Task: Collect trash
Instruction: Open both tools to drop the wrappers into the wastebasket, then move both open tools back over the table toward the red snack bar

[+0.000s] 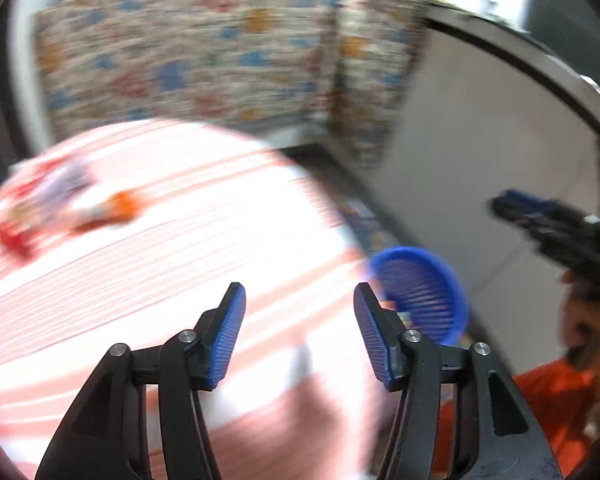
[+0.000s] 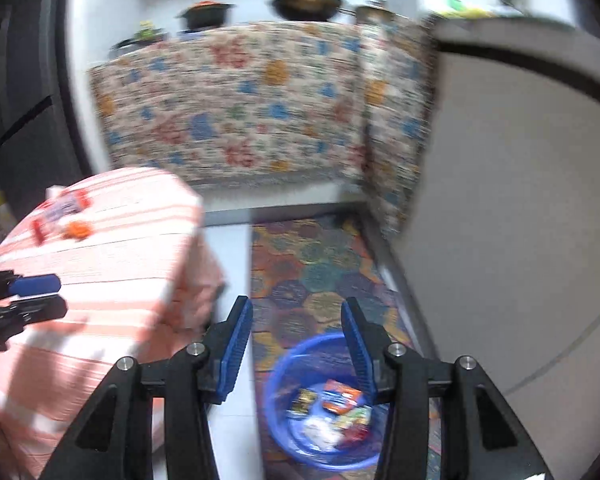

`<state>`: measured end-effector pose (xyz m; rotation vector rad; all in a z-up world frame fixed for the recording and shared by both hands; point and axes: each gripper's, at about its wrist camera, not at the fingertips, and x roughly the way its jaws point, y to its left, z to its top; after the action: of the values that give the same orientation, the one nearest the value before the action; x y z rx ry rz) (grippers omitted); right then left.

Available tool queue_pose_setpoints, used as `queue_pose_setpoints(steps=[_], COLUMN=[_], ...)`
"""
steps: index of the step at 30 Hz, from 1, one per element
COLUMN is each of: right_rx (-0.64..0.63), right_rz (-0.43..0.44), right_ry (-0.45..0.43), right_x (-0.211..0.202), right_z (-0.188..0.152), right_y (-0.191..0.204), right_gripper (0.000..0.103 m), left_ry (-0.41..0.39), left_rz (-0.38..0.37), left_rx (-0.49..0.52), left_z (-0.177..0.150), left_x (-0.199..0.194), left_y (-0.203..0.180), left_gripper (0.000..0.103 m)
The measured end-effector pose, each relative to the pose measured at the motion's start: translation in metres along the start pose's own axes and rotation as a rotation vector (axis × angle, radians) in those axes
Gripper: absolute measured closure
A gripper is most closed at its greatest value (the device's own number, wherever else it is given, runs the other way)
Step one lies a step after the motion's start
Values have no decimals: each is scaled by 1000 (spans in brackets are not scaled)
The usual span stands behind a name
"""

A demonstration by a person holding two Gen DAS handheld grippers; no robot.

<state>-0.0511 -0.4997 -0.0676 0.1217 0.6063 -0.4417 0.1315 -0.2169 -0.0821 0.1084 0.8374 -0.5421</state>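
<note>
Looking from left to right, I see the remaining wrappers (image 1: 60,204) lying on the striped tablecloth (image 1: 148,280), well ahead of my left tongs (image 1: 300,332) and off to their left. They are badly blurred, but I make out red, white and orange pieces lying close together, possibly touching. My left tongs stand open over the table with nothing between the pads. To their right and lower, beside the table's edge, sits the blue basin (image 1: 424,296) on the floor.

In the right wrist view my right tongs (image 2: 298,348) also stand open and empty. The basin (image 2: 284,400) lies just below and ahead of them on the patterned rug (image 2: 312,264), already holding several wrappers (image 2: 340,400). The left tongs (image 2: 36,296) show at the far left, over the cloth, with the table wrappers (image 2: 62,216) beyond them.

I judge these wrappers to be very light, thin and crinkly, likely slick foil or plastic. They should flatten under a grip and could slide on the cloth or slip out. I would pinch a raised fold or an edge, not the flat middle, and close fully. Since the pieces lie so close, I may catch two at once.
</note>
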Motion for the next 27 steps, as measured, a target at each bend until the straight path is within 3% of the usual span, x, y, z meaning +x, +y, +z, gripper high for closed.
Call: queue_pose_setpoints(steps=[2, 6, 9, 15, 19, 22, 27], right_rx=[-60, -150, -213, -289, -318, -324, -299], right_rz=[65, 177, 246, 332, 314, 290, 268], right_ry=[4, 42, 93, 215, 244, 243, 237], right_x=[0, 11, 29, 70, 90, 104, 128], right_z=[7, 8, 2, -13, -15, -10, 6], right_y=[43, 117, 170, 251, 275, 287, 302], right_gripper=[47, 47, 47, 47, 40, 29, 15], left_ry=[9, 36, 53, 60, 60, 75, 74], left_rz=[86, 251, 320, 391, 427, 443, 447], left_rx=[-51, -150, -221, -286, -314, -334, -335], left_z=[-12, -33, -46, -57, -60, -52, -45], left_x=[-6, -8, -7, -7, -8, 1, 6], left_y=[42, 118, 155, 195, 212, 222, 229], left_gripper=[44, 44, 43, 21, 6, 0, 0])
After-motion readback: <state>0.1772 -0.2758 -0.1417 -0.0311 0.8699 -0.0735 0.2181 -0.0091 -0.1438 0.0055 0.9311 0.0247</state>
